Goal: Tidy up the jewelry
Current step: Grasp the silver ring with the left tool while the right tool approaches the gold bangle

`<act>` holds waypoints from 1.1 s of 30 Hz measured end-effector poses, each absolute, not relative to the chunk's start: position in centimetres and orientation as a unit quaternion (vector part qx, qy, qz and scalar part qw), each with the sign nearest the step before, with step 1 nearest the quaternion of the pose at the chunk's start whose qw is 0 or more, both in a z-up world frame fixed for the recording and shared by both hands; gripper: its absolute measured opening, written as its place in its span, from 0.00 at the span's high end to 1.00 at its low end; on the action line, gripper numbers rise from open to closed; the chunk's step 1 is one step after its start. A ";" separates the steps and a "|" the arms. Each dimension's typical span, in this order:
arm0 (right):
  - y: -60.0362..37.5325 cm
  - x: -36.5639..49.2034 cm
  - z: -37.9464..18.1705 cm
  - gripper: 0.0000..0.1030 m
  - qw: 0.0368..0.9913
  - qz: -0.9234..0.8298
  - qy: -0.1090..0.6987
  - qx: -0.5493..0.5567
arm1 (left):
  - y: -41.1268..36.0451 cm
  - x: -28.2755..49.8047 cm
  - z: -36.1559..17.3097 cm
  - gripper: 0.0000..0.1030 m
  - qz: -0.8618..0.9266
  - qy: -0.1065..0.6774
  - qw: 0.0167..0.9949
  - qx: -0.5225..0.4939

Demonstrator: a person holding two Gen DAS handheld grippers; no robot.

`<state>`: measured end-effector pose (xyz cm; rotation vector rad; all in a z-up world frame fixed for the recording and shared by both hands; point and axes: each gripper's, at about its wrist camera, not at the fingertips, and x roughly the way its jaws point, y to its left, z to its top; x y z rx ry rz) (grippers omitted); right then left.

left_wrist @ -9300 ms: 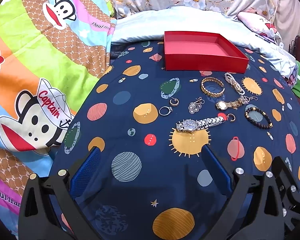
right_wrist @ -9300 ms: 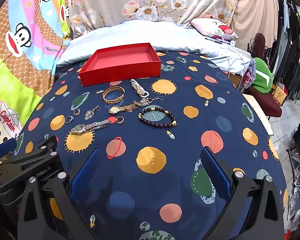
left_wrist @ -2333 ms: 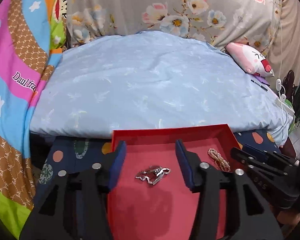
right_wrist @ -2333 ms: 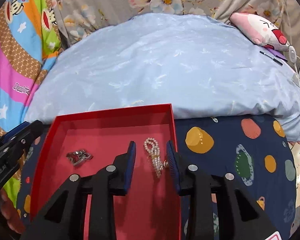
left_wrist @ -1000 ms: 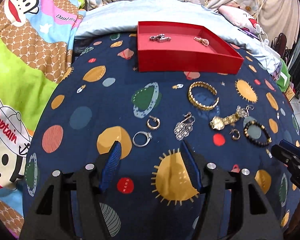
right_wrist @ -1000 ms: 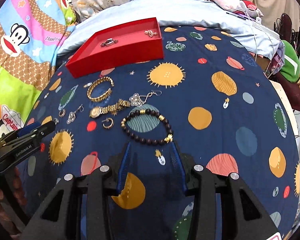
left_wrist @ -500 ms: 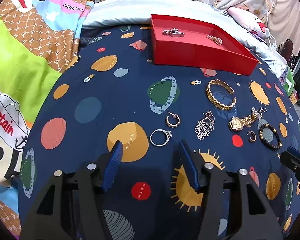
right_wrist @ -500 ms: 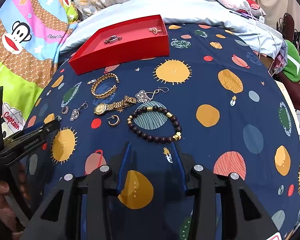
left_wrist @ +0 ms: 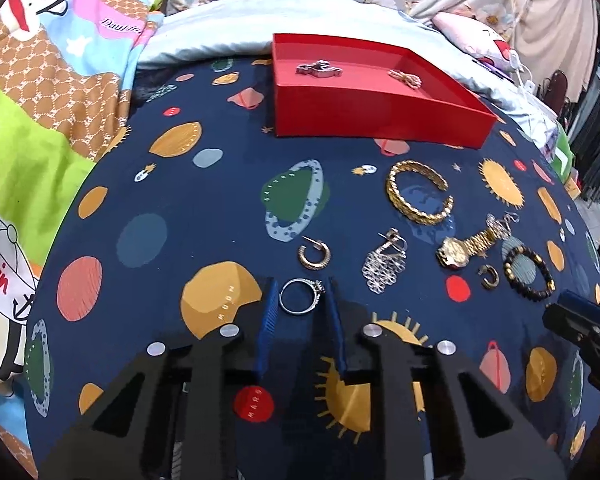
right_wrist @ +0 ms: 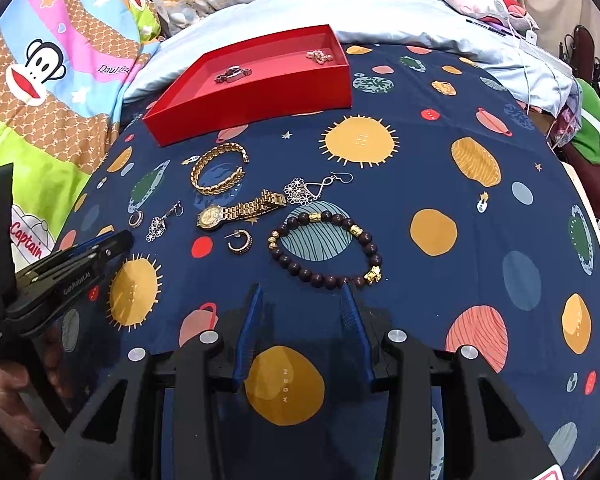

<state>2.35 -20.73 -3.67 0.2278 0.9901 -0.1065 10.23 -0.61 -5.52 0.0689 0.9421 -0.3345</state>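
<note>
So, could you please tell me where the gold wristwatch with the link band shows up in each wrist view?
Left wrist view: the gold wristwatch with the link band lies right of centre, below the open gold cuff bracelet.
Right wrist view: it lies left of centre, just above the dark beaded bracelet.
Shared landmark: the shallow red tray, beyond the watch in both views.

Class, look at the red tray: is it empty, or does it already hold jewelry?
Not empty: the red tray holds a silver watch and a pearl piece.
</note>
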 end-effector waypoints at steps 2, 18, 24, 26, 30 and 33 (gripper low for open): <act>-20.7 2.3 -3.7 0.61 0.873 -0.051 0.474 0.109 | -0.7 10.0 -5.5 0.78 -0.163 0.453 0.876 0.033; -20.1 5.0 -2.8 0.61 0.883 -0.039 0.455 0.110 | -0.4 9.3 -3.1 0.78 -0.164 0.445 0.880 0.013; -18.6 8.8 -3.0 0.61 0.886 -0.019 0.451 0.107 | 0.4 9.8 -2.8 0.78 -0.152 0.445 0.882 0.011; -18.1 10.3 -3.2 0.61 0.885 -0.012 0.452 0.108 | 0.8 10.0 -2.7 0.78 -0.147 0.445 0.883 0.011; -17.1 12.5 -3.8 0.61 0.884 -0.005 0.457 0.100 | 1.7 10.9 -2.7 0.78 -0.139 0.447 0.884 0.005; -16.8 14.1 -4.3 0.55 0.883 -0.003 0.459 0.102 | 2.2 11.6 -2.8 0.78 -0.136 0.448 0.883 0.002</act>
